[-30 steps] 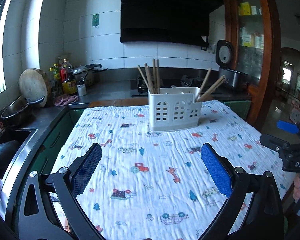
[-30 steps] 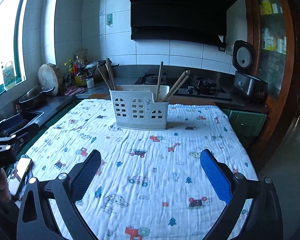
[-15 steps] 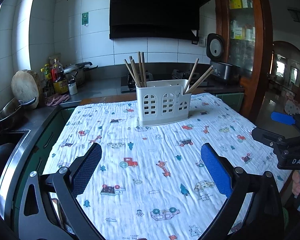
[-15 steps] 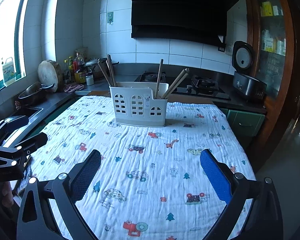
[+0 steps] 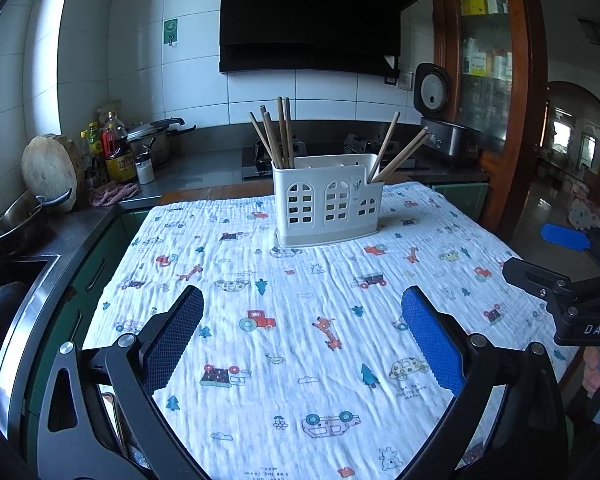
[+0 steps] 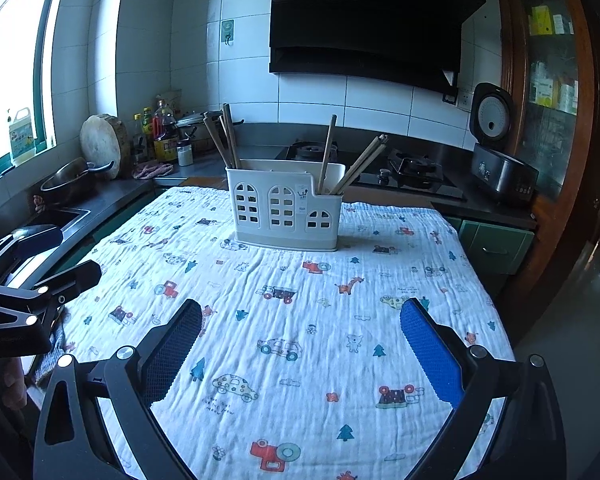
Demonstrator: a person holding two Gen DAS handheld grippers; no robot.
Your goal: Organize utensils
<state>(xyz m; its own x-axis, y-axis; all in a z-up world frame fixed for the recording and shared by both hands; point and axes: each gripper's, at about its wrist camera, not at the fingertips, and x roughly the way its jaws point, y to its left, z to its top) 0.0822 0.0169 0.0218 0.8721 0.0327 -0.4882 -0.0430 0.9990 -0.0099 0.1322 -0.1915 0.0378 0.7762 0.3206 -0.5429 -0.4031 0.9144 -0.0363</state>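
Observation:
A white utensil holder with arched cut-outs stands at the far middle of the table; it also shows in the right wrist view. Several wooden chopsticks stand in its left compartment and others lean in its right compartment. My left gripper is open and empty above the near part of the patterned cloth. My right gripper is open and empty above the cloth's near part. Each gripper shows at the edge of the other's view: the right one, the left one.
The cloth-covered table abuts a dark counter with a gas stove, a rice cooker, bottles, a round chopping block and a pan. A sink lies left. A wooden cabinet stands right.
Both grippers have drawn back and up from the holder, which looks smaller and farther. Both stay open and empty.

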